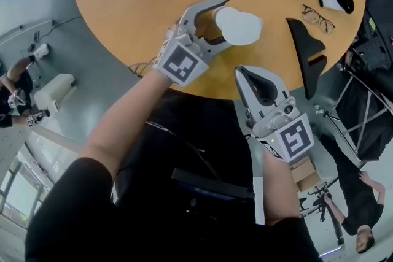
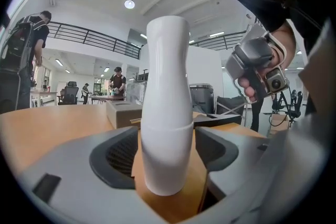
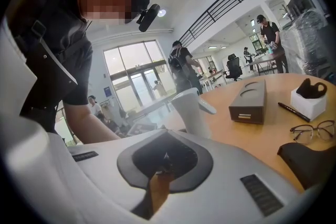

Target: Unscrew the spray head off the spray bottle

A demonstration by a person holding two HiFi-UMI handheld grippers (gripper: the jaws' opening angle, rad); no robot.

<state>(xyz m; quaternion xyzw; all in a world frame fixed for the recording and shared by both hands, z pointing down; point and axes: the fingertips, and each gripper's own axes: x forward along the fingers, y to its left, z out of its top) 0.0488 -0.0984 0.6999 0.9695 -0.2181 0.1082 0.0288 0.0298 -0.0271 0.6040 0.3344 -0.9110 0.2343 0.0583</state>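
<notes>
Right gripper (image 1: 245,73), shut and empty, sits lower right; left gripper (image 1: 224,23) gapes wide around upright spray bottle (image 1: 241,26), pads clear.

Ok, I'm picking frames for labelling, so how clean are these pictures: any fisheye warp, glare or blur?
Left gripper view: heavy fisheye with dark rounded corners, spray bottle crisp, ceiling lights glaring only slightly. Right gripper view: same warp, windows washed out bright, far background soft. Head view: table evenly lit, mild warp at the edges, no motion blur.
</notes>
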